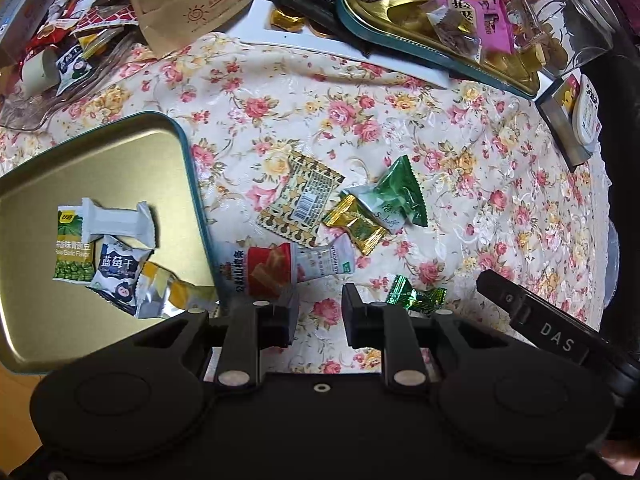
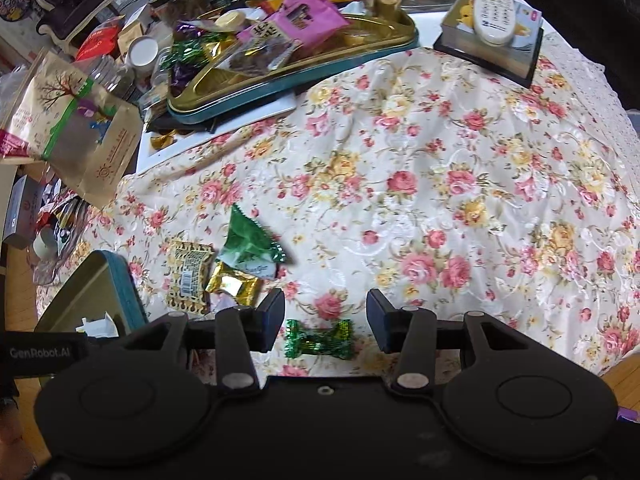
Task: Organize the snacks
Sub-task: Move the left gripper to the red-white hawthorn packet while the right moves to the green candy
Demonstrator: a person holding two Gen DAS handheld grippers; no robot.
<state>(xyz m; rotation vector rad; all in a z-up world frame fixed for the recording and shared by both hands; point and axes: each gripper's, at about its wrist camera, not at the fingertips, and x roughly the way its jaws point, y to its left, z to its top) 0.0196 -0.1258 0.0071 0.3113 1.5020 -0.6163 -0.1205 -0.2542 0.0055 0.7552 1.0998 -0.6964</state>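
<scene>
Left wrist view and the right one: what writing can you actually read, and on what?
"DAS": black bar at right.
"GenRobot.AI": black strap at left.
"蓝莓干": blue-white packet in the tin lid.
"Garlic Flavor": green pea packet.
Other wrappers, barcodes, remote: too small or blurred.

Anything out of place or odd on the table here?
Yes. Five snacks lie loose on the floral cloth beside the near tin rather than in it. A yellow packet hangs over that tin's rim. The far tin sits tilted on clutter, overfilled.
</scene>
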